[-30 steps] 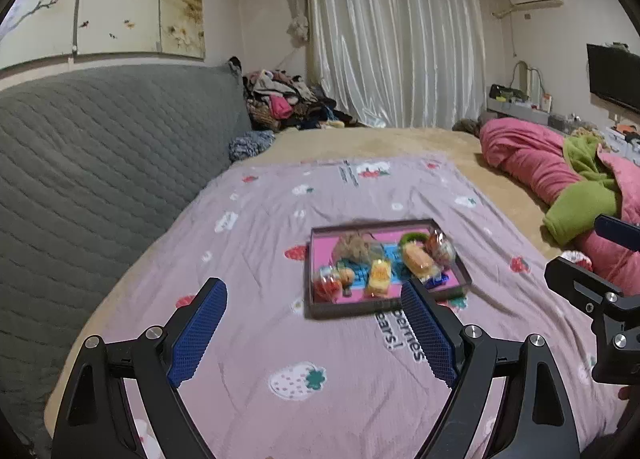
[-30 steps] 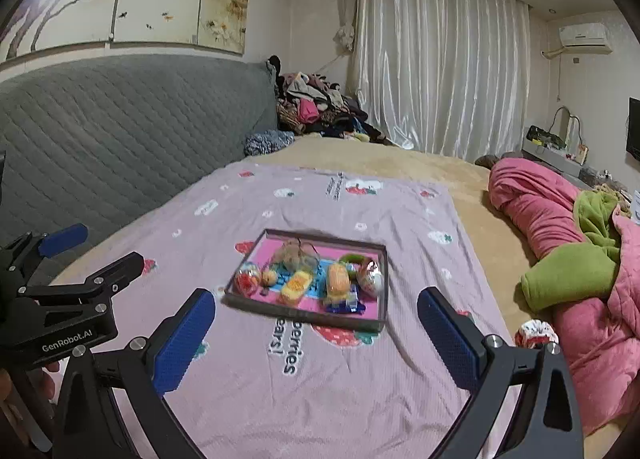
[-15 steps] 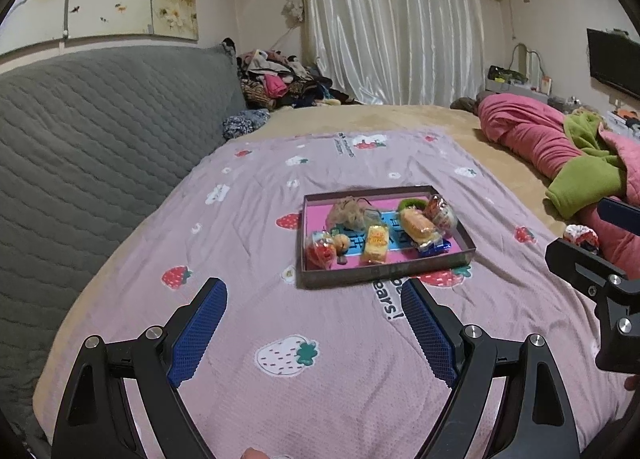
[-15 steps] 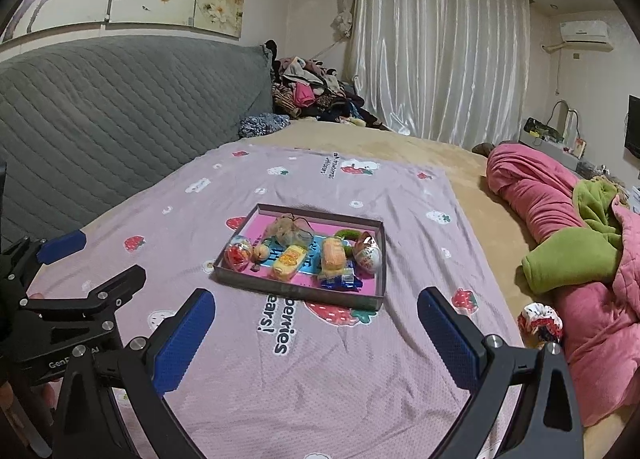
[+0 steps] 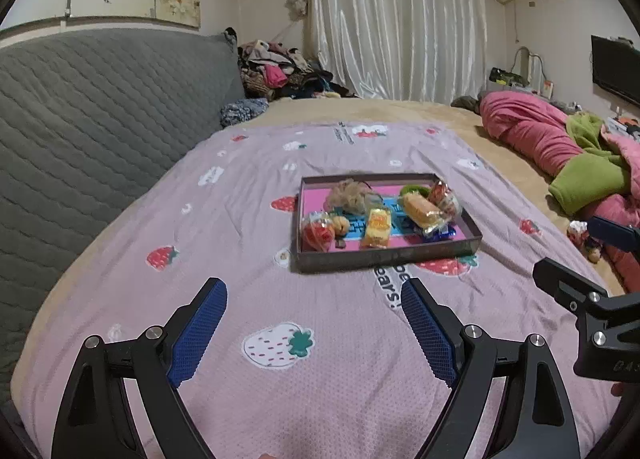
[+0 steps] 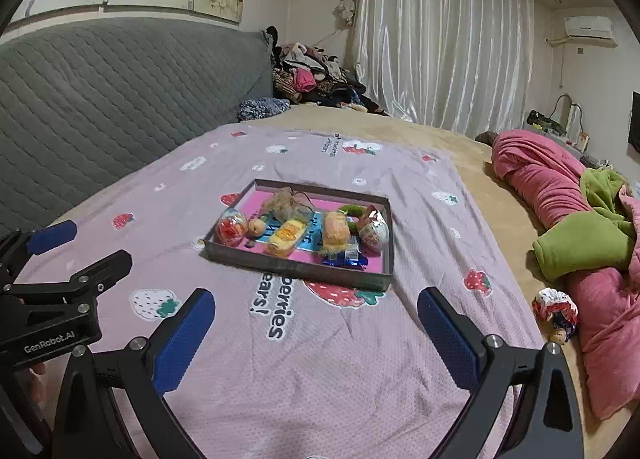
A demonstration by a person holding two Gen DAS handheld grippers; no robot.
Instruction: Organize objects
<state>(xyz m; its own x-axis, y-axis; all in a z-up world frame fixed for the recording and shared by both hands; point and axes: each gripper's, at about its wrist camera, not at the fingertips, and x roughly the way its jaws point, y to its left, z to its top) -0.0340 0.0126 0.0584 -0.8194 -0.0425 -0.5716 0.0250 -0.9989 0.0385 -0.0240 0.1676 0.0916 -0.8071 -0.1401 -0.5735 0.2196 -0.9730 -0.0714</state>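
A shallow dark tray [image 5: 384,259] with a pink floor sits on the strawberry-print sheet; it also shows in the right wrist view [image 6: 296,264]. It holds several small items: a red wrapped ball [image 5: 317,234], a yellow snack pack [image 5: 377,228], an orange cake pack [image 5: 421,210], a beige fluffy tuft [image 5: 349,192] and a wrapped egg [image 6: 374,232]. My left gripper [image 5: 314,295] is open and empty, short of the tray's near edge. My right gripper [image 6: 316,301] is open and empty, just before the tray.
A grey quilted headboard [image 5: 80,107] runs along the left. Pink and green bedding [image 6: 576,227] is heaped on the right, with a small doll [image 6: 556,311] beside it. A clothes pile [image 5: 280,71] lies at the far end.
Both grippers have moved forward and lower toward the tray, which now appears larger and closer. Both stay open and empty.
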